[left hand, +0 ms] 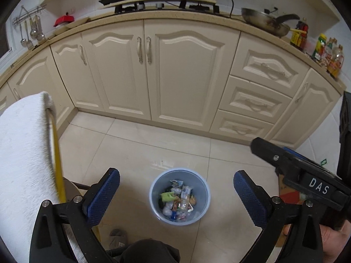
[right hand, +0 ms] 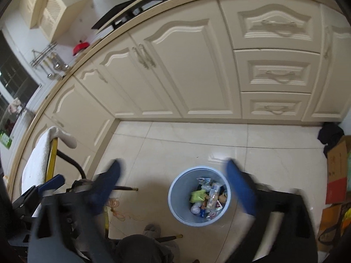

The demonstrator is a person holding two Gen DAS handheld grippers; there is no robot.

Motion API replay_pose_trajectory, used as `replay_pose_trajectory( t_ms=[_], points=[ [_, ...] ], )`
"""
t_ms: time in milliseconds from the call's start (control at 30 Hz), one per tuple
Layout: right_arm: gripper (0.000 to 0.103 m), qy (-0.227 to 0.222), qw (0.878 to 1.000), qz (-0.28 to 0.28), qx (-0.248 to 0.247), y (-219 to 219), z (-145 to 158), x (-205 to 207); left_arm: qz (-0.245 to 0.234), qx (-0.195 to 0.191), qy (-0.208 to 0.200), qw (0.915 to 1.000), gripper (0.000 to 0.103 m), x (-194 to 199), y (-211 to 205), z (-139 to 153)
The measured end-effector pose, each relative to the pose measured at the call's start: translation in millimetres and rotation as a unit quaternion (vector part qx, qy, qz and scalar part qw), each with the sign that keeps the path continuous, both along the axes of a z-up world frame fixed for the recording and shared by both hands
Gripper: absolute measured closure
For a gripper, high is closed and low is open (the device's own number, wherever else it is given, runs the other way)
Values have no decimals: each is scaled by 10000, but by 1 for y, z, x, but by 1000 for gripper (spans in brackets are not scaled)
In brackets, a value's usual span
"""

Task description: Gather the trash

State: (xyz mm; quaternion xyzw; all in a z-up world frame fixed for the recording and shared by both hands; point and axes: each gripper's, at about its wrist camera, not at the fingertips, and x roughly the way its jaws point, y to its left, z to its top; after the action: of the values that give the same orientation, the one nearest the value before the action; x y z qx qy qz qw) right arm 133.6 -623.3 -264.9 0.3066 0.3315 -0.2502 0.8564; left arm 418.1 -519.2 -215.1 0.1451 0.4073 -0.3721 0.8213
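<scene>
Left wrist: both hand-held grippers (left hand: 176,197) (right hand: 173,188) spread wide, seemingly empty, above trash bin (left hand: 154,186).

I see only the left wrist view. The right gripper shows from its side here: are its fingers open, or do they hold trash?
Observer: The right gripper is open and holds nothing.
Operator: Is something on the floor that I miss?
Observer: A dark cloth lies by the cabinet base, at the far right.
Operator: Anything more?
Observer: Thin orange string lies on the tiles, left of the blue bin in the right wrist view.
</scene>
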Motion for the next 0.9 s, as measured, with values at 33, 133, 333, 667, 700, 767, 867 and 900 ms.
replay_pose_trajectory(
  t_ms=[33, 133, 333, 667, 700, 767, 867, 900],
  points=[
    [0, 16, 10000, -69, -33, 2, 4, -3, 18, -35, -19, 10000, 1, -5, 6, 0],
    [0, -12, 9999, -140, -92, 9, 17, -9, 29, -164, -100, 9998, 1, -21, 28, 13],
    [0, -307, 9990, 30, -313, 43, 61, -17, 123, -516, -414, 9977, 1, -53, 90, 49],
    [0, -974, 9903, 641, -752, 135, 140, -15, 693, -1150, -1064, 9852, 1, -120, 234, 111],
    [0, -1034, 9889, 722, -782, 146, 146, -13, 792, -1171, -1131, 9835, 1, -127, 252, 117],
    [0, -1092, 9863, 885, -858, 168, 158, -8, 943, -1248, -1239, 9799, 1, -143, 281, 125],
    [0, -1229, 9810, 1134, -980, 202, 174, -3, 1232, -1355, -1423, 9727, 1, -169, 329, 138],
    [0, -1260, 9793, 1216, -1016, 213, 179, -1, 1349, -1370, -1499, 9698, 1, -178, 347, 143]
  ],
)
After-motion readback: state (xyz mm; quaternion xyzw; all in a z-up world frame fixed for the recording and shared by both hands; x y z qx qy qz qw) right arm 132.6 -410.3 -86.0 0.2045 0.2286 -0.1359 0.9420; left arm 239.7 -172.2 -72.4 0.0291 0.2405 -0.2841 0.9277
